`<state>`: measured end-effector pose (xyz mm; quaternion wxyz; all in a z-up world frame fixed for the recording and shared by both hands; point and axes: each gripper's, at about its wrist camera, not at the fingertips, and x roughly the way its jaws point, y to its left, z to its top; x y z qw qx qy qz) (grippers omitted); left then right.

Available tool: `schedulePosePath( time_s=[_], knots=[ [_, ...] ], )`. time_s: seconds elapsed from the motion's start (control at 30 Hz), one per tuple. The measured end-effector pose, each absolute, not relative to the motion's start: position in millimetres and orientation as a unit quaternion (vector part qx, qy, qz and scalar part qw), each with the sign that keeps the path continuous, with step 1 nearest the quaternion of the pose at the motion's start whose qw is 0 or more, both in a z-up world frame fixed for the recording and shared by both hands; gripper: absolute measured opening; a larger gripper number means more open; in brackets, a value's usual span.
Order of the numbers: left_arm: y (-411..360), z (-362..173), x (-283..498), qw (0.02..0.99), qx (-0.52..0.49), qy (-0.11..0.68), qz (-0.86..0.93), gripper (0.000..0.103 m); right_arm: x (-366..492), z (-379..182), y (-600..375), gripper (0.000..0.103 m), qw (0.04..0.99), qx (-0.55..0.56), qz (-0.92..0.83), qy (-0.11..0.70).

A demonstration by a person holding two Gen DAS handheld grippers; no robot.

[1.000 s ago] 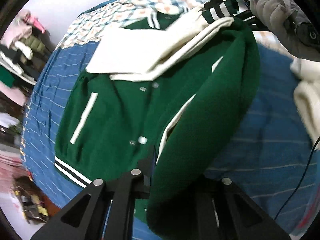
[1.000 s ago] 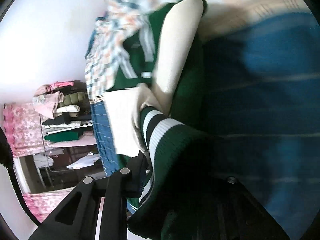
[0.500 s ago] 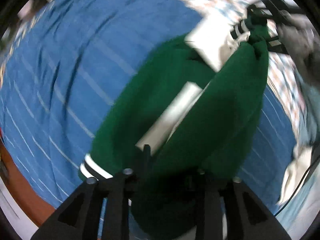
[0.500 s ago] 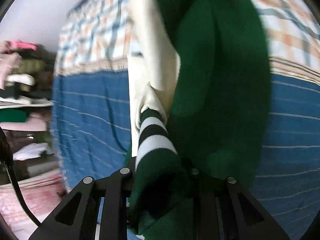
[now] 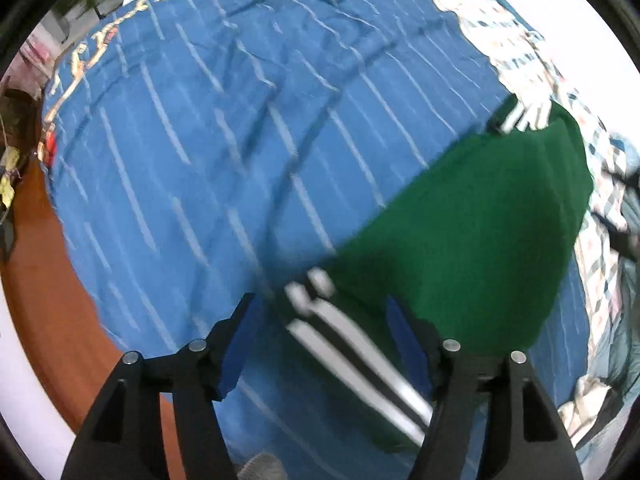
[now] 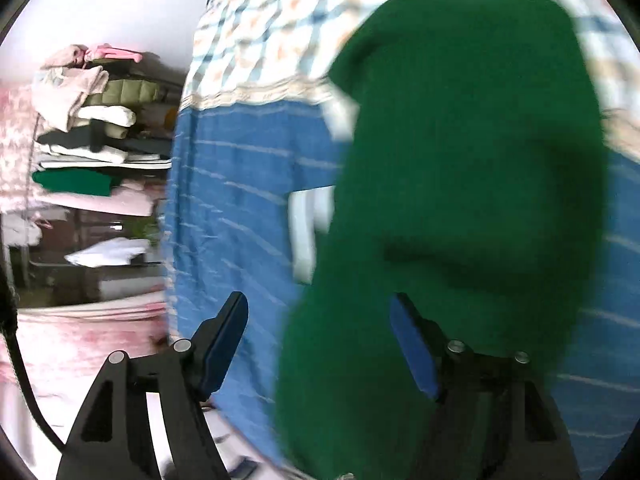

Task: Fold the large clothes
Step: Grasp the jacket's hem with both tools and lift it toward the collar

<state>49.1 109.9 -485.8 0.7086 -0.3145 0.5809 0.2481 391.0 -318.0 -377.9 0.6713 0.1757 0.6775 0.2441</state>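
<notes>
Both grippers stand wide and hold nothing: my left gripper point(image 5: 320, 334) hovers over the striped hem point(image 5: 360, 364) at lower centre, my right gripper point(image 6: 320, 338) beside the green jacket point(image 6: 460, 200) filling the right of its frame on the blue bed point(image 5: 240, 140). Released like this, I reckon the bulky fold could slump open. Motion blur could also make my next grasp catch only one layer.

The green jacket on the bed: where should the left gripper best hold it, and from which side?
Probably the striped hem of the green jacket. It lies between the open fingers of the left gripper, a thick edge on the blue bedspread; come straight forward.
</notes>
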Motion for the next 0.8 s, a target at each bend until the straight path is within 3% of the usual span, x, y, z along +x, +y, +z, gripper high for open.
schedulePosePath(
  time_s=[0.17, 0.23, 0.27, 0.6, 0.63, 0.67, 0.7, 0.8],
  knots=[
    [82.3, -544.7, 93.8, 0.694, -0.224, 0.619, 0.292, 0.069, 402.7, -406.4, -427.9, 0.075, 0.672, 0.157, 0.182, 0.700],
    [99.3, -576.3, 108.3, 0.681, -0.232, 0.627, 0.298, 0.088, 414.5, -427.5, -457.8, 0.076, 0.662, 0.185, 0.180, 0.704],
    [104.9, -578.3, 110.8, 0.683, -0.236, 0.622, 0.301, 0.092, 423.1, -436.5, -469.8, 0.076, 0.660, 0.197, 0.184, 0.701],
    [111.5, -576.3, 125.8, 0.699, -0.196, 0.627, 0.281, 0.094, 525.6, -549.4, -480.6, 0.076, 0.601, 0.363, 0.257, 0.664],
    [112.1, -576.8, 127.3, 0.701, -0.192, 0.628, 0.278, 0.094, 524.5, -545.3, -478.8, 0.072, 0.610, 0.349, 0.262, 0.661],
    [112.1, -578.8, 130.6, 0.704, -0.188, 0.627, 0.276, 0.094, 519.8, -541.0, -483.7, 0.039, 0.617, 0.346, 0.261, 0.656],
    [111.4, -581.2, 135.7, 0.707, -0.180, 0.628, 0.272, 0.094, 513.9, -537.6, -496.1, 0.024, 0.611, 0.368, 0.262, 0.650],
    [116.4, -578.1, 145.8, 0.722, -0.143, 0.625, 0.260, 0.094, 494.4, -513.8, -525.4, 0.017, 0.615, 0.405, 0.246, 0.629]
  ],
)
